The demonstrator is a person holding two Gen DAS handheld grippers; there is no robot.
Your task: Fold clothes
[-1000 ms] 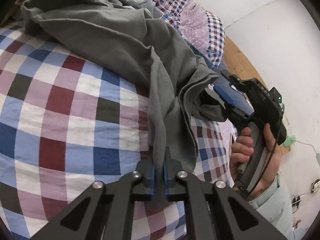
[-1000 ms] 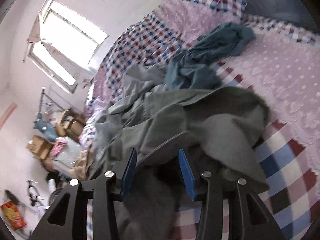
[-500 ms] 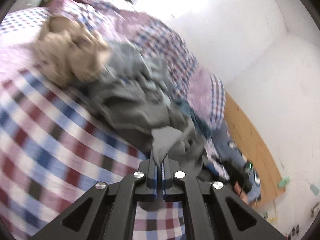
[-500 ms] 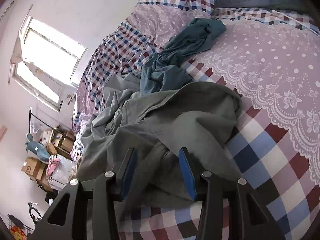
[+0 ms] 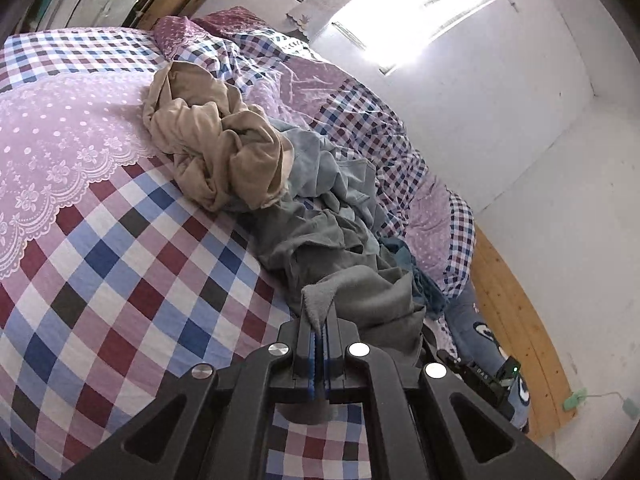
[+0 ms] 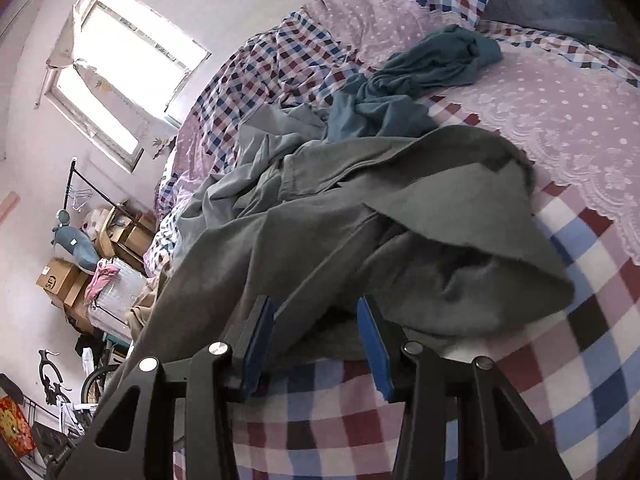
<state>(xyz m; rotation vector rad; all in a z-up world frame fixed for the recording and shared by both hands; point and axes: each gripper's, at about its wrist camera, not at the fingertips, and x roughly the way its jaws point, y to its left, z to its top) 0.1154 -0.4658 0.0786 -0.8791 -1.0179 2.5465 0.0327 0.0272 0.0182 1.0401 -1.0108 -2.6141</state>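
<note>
A grey garment (image 5: 360,292) lies crumpled along the checked bed (image 5: 120,272). My left gripper (image 5: 319,344) is shut on a corner of it, and a flap of grey cloth sticks up between the blue pads. In the right wrist view the same grey garment (image 6: 400,216) spreads over the bed (image 6: 580,360). My right gripper (image 6: 316,344) stands open at its near edge, the cloth lying between and beyond its blue pads (image 6: 374,348) without being pinched. The right gripper's body (image 5: 480,376) shows low at right in the left wrist view.
A beige garment (image 5: 212,152) is bunched on the bed, with a light blue-grey one (image 5: 328,168) beside it. A teal garment (image 6: 408,80) lies near the pillow (image 6: 400,4). Cardboard boxes (image 6: 64,280), a rack and a bicycle stand by the window wall. A wooden headboard (image 5: 516,320) lines the wall.
The left gripper has swung up and back with the grey corner still pinched, bringing the beige pile and window into view. The right gripper stayed open and shifted slightly along the garment's edge.
</note>
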